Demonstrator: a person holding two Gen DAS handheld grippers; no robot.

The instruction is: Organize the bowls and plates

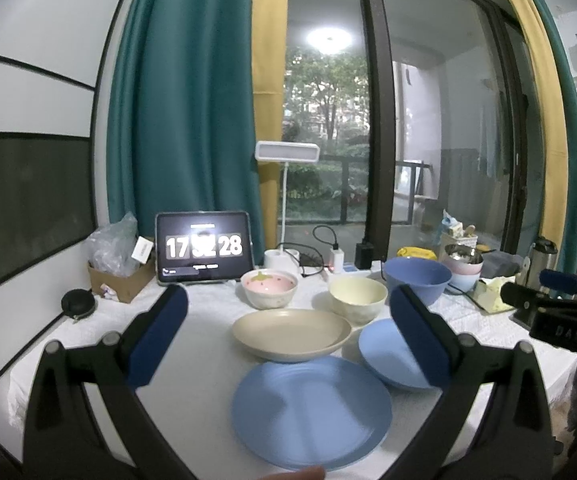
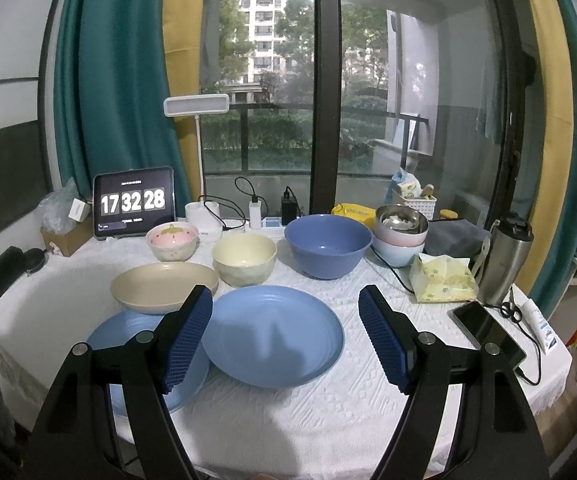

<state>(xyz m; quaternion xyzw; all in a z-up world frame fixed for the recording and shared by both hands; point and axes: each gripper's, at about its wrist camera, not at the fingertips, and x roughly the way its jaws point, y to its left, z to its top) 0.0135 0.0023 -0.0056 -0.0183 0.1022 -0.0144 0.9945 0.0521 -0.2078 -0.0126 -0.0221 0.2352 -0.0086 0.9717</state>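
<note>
On the white tablecloth stand a pink strawberry bowl (image 1: pixel 269 288) (image 2: pixel 172 241), a cream bowl (image 1: pixel 357 300) (image 2: pixel 244 258), a large blue bowl (image 1: pixel 416 278) (image 2: pixel 327 245), a beige plate (image 1: pixel 291 334) (image 2: pixel 163 287), and two blue plates: one nearer (image 1: pixel 311 410) (image 2: pixel 144 360), one to its right (image 1: pixel 388 354) (image 2: pixel 273 334). My left gripper (image 1: pixel 288 328) is open and empty above the plates. My right gripper (image 2: pixel 286 334) is open and empty over the right blue plate; it also shows in the left wrist view (image 1: pixel 560 300).
A tablet clock (image 2: pixel 134 202), lamp (image 2: pixel 196 106), chargers and cables line the back. Stacked bowls (image 2: pixel 400 232), a tissue pack (image 2: pixel 444 278), a steel flask (image 2: pixel 506 258), a phone (image 2: pixel 488 332) and scissors (image 2: pixel 512 310) sit at the right. A cardboard box (image 1: pixel 118 280) stands at the left.
</note>
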